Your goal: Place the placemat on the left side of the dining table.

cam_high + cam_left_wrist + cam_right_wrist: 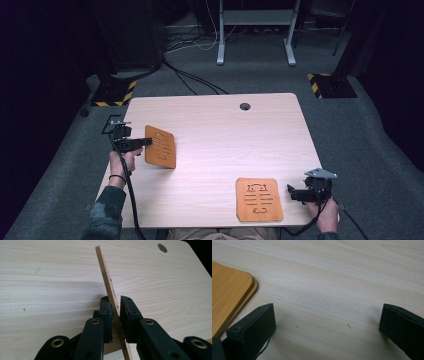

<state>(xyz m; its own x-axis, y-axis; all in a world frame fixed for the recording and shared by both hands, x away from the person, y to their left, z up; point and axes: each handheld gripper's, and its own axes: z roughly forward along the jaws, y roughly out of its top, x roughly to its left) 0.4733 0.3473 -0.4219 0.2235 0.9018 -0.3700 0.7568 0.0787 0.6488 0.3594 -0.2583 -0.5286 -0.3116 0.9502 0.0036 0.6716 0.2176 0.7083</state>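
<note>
A brown wooden board (160, 146) with cut-out slots stands tilted up on its edge at the table's left side. My left gripper (149, 142) is shut on its near edge. In the left gripper view the thin board (106, 272) runs edge-on between the two black jaws of the left gripper (116, 312), which pinch it. A second slotted board (258, 199) lies flat near the front edge. My right gripper (290, 192) rests just to its right, open. In the right gripper view the right gripper (327, 322) has its jaws wide apart over bare wood, with that board's rounded corner (229, 295) at the left.
The light wooden table (220, 130) has a round cable hole (244, 106) near its far edge. Beyond it on the grey carpet are a white desk frame (255, 30), cables and two bases with yellow-black stripes (115, 92) (330, 85).
</note>
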